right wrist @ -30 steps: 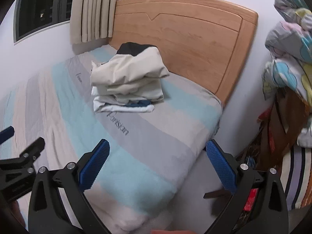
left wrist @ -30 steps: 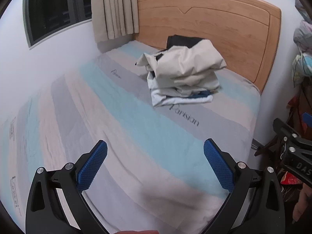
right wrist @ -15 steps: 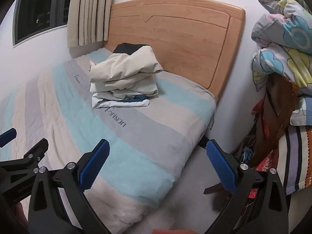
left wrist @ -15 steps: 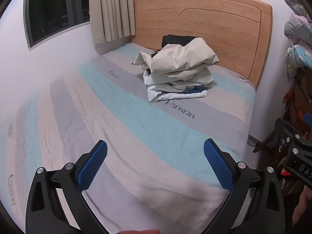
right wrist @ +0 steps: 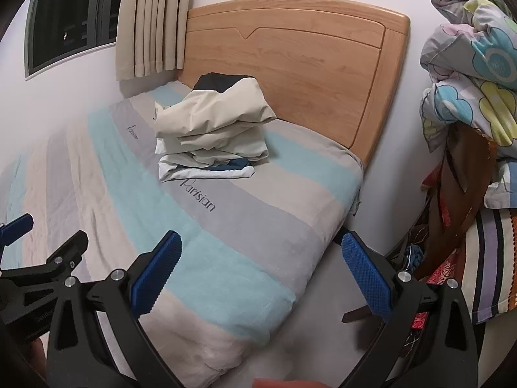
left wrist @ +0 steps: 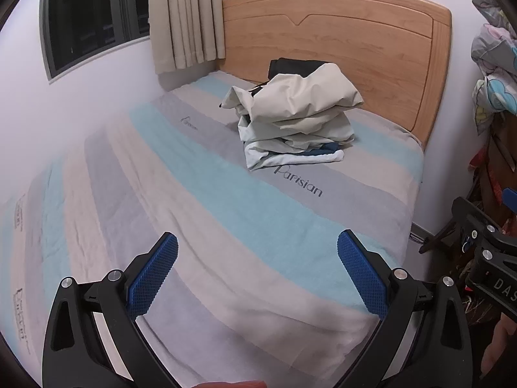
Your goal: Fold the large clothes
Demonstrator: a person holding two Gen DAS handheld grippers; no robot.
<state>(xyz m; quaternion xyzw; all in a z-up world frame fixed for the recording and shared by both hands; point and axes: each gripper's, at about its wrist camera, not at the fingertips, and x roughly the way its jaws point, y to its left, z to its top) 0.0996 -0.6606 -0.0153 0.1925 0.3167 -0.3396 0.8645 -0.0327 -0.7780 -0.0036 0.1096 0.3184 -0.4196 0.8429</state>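
Note:
A pile of folded clothes (left wrist: 295, 119) rests near the head of the bed, cream pieces on top, white and dark blue below, something black behind; the same pile of clothes (right wrist: 211, 132) shows in the right wrist view. My left gripper (left wrist: 257, 273) hangs open over the foot half of the striped bedspread (left wrist: 194, 213), far from the pile, nothing between its blue pads. My right gripper (right wrist: 261, 273) is open too, above the bed's right edge and the floor. The other gripper (right wrist: 38, 265) shows at that view's left side.
A wooden headboard (left wrist: 349, 48) stands behind the pile. A window (left wrist: 93, 16) and beige curtain (left wrist: 185, 19) are on the left wall. To the right of the bed, rolled floral bedding (right wrist: 475, 64) and striped cloth (right wrist: 488, 258) are heaped on furniture.
Both grippers have drawn back and swung a little right, so the pile and headboard sit further left and smaller. Both stay open with nothing held.

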